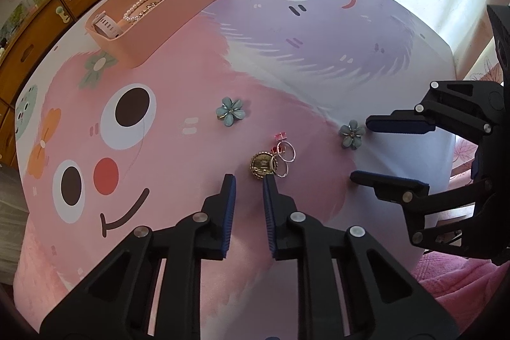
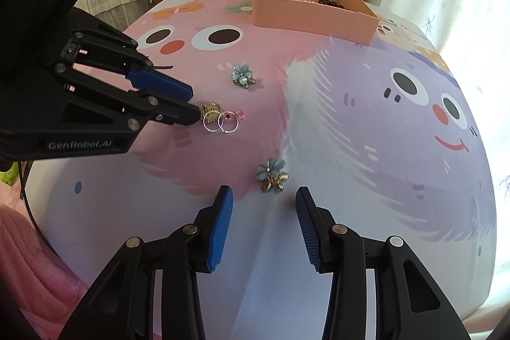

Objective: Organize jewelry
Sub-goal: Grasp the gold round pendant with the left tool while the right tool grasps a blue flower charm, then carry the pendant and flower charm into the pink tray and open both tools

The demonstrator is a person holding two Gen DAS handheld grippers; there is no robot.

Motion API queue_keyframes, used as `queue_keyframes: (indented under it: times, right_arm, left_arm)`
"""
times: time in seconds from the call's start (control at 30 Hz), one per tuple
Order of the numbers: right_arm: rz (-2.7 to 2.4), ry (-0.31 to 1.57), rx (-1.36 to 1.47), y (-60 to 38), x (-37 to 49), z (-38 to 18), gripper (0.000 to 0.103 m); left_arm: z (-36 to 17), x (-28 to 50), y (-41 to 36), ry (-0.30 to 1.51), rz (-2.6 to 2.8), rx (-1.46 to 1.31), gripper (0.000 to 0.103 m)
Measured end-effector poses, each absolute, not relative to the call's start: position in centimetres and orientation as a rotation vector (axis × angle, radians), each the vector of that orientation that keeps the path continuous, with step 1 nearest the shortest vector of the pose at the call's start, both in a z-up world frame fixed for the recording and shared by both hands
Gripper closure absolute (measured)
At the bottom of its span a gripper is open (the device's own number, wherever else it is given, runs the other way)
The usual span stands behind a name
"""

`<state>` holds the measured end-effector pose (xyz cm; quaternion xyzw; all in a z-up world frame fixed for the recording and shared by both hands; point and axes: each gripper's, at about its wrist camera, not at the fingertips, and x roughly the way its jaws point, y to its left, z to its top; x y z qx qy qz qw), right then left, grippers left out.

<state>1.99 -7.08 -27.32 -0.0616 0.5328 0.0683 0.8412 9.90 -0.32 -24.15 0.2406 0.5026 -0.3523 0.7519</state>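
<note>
- Jewelry lies on a cartoon-print tablecloth [image 1: 165, 148]: a gold brooch [image 1: 262, 165] touching two silver rings [image 1: 284, 155].
- Left gripper [image 1: 249, 180], jaws narrow but grasping nothing, sits at the brooch's 6 o'clock.
- Right gripper [image 2: 264, 196], jaws apart and unclenched, sits at 6 o'clock of a blue flower clip [image 2: 271, 174].
- Pink tray [image 1: 165, 18] stands at 11 o'clock, holding beads.

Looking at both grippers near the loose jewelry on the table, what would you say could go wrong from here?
The left gripper is beside the gold ring, which touches two silver rings; it may drag them along. The right gripper could nudge the near flower clip away instead of pinching it.
</note>
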Motion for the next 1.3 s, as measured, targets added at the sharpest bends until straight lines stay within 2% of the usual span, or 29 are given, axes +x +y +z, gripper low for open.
queue_keyframes:
  times: [0.5,0.67,0.73,1.3]
  right_arm:
    - [0.12,1.113,-0.104,-8.2,3.4,-27.6,0.063]
    - [0.122,1.108,-0.093,-8.7,3.8,-27.5,0.08]
    - [0.134,1.107,-0.076,-9.1,3.8,-27.5,0.083]
    - [0.135,1.14,0.121,-15.2,5.1,-26.1,0.083]
  left_arm:
    - [-24.7,10.2,-1.8,1.08,-0.811,0.536,0.088]
    - [-24.7,10.4,-2.1,1.064,-0.818,0.529,0.088]
    - [-24.7,10.4,-2.2,1.053,-0.825,0.528,0.088]
    - [-24.3,11.8,-5.1,1.031,-0.791,0.479,0.089]
